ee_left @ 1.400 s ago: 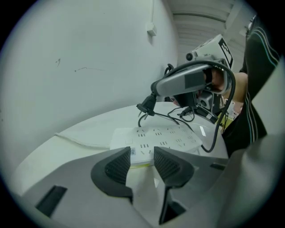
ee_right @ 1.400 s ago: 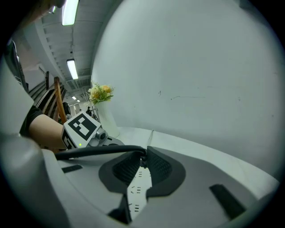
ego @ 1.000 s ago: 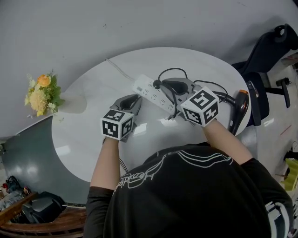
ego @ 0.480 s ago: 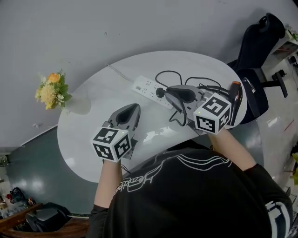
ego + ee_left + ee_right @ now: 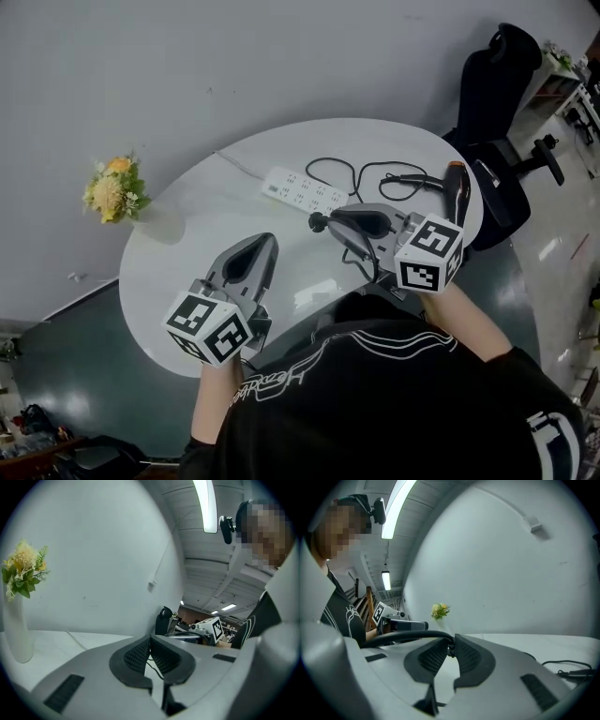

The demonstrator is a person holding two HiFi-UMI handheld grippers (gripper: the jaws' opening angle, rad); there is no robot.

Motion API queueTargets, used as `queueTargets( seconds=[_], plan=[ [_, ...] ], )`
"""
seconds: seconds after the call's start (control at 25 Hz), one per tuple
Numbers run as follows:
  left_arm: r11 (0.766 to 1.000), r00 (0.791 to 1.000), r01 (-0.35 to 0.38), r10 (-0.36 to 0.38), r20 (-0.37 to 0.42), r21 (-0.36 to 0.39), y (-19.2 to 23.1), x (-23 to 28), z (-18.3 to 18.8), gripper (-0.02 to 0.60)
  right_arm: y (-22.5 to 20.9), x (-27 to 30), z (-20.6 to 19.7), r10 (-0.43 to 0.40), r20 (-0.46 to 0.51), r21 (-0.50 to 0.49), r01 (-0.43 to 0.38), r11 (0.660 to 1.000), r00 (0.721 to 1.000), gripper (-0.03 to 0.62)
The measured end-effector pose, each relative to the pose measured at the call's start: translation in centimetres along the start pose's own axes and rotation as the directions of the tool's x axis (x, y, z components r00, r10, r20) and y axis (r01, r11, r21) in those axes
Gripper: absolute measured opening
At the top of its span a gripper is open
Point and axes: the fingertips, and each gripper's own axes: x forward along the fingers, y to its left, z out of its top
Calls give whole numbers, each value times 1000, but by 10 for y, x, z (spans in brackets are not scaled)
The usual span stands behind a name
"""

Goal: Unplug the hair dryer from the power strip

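A white vase at the table's left edge holds yellow flowers. The power strip lies toward the far edge and the hair dryer at the right edge. The right gripper is clamped on the plug, which is clear of the strip. The left gripper is pinched together on nothing. A black office chair stands past the right edge.

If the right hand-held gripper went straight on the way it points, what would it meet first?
Probably the vase of flowers, almost dead ahead of the right hand-held gripper across the table; depth is unclear, so it might pass over it.
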Motion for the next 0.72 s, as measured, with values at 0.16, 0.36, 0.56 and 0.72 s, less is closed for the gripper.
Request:
queueTargets(
  seconds=[0.16,0.36,0.56,0.72],
  plan=[
    [999,1000,-16,16,-3,43,-10,-9,-5,5,13,-11,-3,11,12,7,-12,1000,1000,28],
    [998,999,-33,33,-4,51,-23,-14,-8,5,23,-29,-3,24,25,1,-24,1000,999,28],
    [996,998,-53,54,-13,66,-35,-17,-14,5,33,-39,-8,33,32,-2,-33,999,999,28],
    [995,998,-58,59,-15,80,-46,-17,-16,5,38,-47,-10,31,20,-11,-31,999,999,28]
  ],
)
